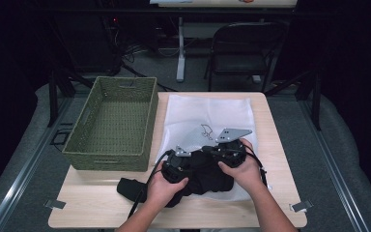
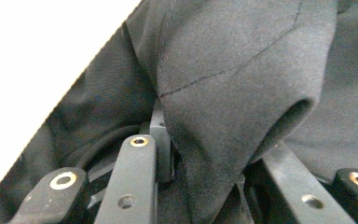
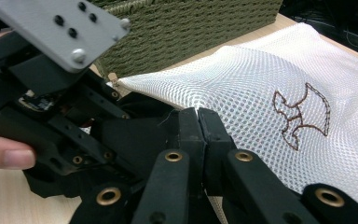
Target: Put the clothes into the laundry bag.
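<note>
A black garment (image 1: 200,182) lies bunched at the table's front, partly on a white mesh bag (image 1: 207,111) with a brown emblem (image 3: 303,116). My left gripper (image 1: 194,159) sits on the heap, and a thick fold of the black garment (image 2: 233,70) is pinched between the jaws of the left gripper (image 2: 214,158). My right gripper (image 1: 208,149) is just to its right. In the right gripper view the right gripper (image 3: 199,116) is shut on the near edge of the mesh bag (image 3: 261,79), with the black garment (image 3: 135,135) underneath it.
A green woven basket (image 1: 107,160) with nothing in it stands at the table's left, its wall (image 3: 191,23) close behind both grippers. Bare wood (image 1: 92,205) lies at the front left. A folding chair (image 1: 244,48) stands beyond the table's far edge.
</note>
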Tool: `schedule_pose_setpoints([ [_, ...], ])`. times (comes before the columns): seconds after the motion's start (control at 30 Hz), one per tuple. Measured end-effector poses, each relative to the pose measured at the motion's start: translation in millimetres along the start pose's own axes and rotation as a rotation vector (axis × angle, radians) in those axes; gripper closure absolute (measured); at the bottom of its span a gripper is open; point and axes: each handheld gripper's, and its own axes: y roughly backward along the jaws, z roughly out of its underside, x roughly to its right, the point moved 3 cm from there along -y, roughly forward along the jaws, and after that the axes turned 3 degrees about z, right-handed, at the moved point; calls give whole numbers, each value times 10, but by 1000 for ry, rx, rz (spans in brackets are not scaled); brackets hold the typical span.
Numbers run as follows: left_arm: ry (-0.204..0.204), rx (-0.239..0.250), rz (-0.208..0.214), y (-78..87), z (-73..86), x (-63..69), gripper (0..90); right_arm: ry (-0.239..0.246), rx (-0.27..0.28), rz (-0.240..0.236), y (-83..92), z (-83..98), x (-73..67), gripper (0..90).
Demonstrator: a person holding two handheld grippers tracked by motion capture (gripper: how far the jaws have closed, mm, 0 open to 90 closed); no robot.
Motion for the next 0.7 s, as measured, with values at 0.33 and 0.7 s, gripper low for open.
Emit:
schedule_pose_setpoints([
  [0.33, 12, 13, -7, -59, -127, -1, 723, 6, 6, -6, 15, -27, -32, 891],
  [0.7, 55, 36, -22, -93, -228, -61, 731, 5, 10, -8, 19, -28, -29, 891],
])
